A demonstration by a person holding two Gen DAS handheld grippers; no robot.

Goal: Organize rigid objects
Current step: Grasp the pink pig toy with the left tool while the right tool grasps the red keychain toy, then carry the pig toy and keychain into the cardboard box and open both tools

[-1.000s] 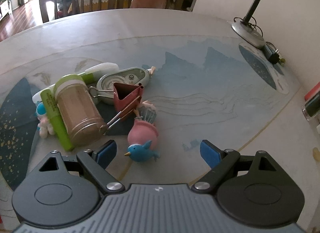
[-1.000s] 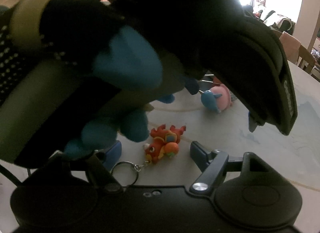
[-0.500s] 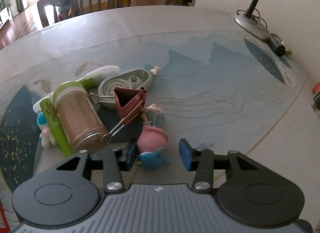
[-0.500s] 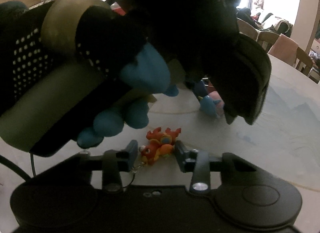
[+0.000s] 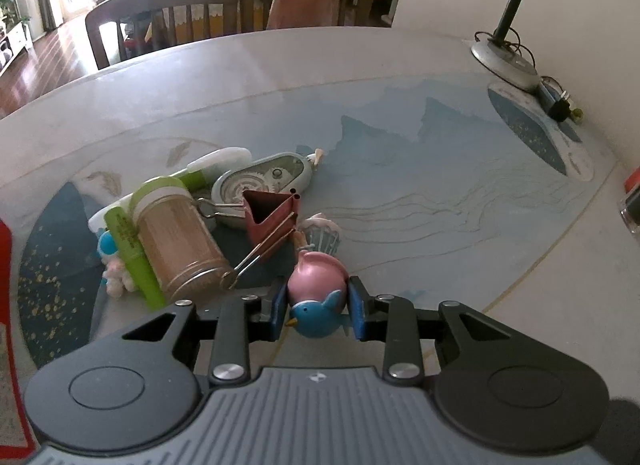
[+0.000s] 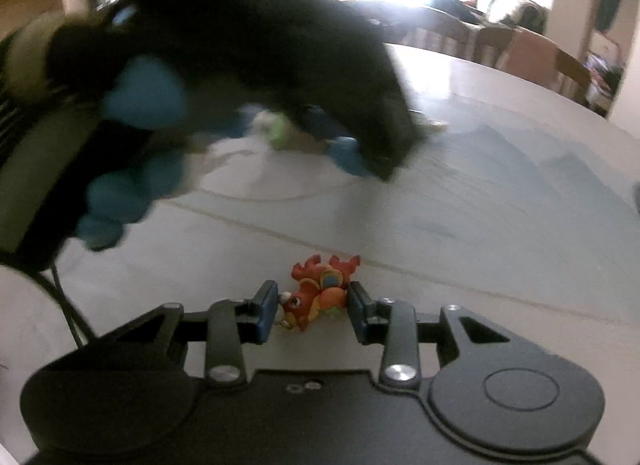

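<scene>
My left gripper (image 5: 316,311) is shut on a pink and blue bird figurine (image 5: 318,293) at the near edge of a pile. The pile holds a toothpick jar (image 5: 176,243), a green highlighter (image 5: 134,257), a red binder clip (image 5: 270,215) and a correction tape dispenser (image 5: 264,183). My right gripper (image 6: 313,307) is shut on a red and orange dragon keychain (image 6: 318,291) that lies on the table. In the right wrist view the left gripper and gloved hand (image 6: 224,65) show as a dark blur above the table.
A round table (image 5: 400,105) with a blue patterned cover carries everything. A desk lamp base (image 5: 504,61) and a plug (image 5: 560,105) stand at the far right. Wooden chairs (image 5: 160,13) stand behind the table. A red object (image 5: 6,265) shows at the left edge.
Both grippers have closed from wide open: the left onto the bird figurine, the right onto the dragon keychain. Both moved forward to their objects.
</scene>
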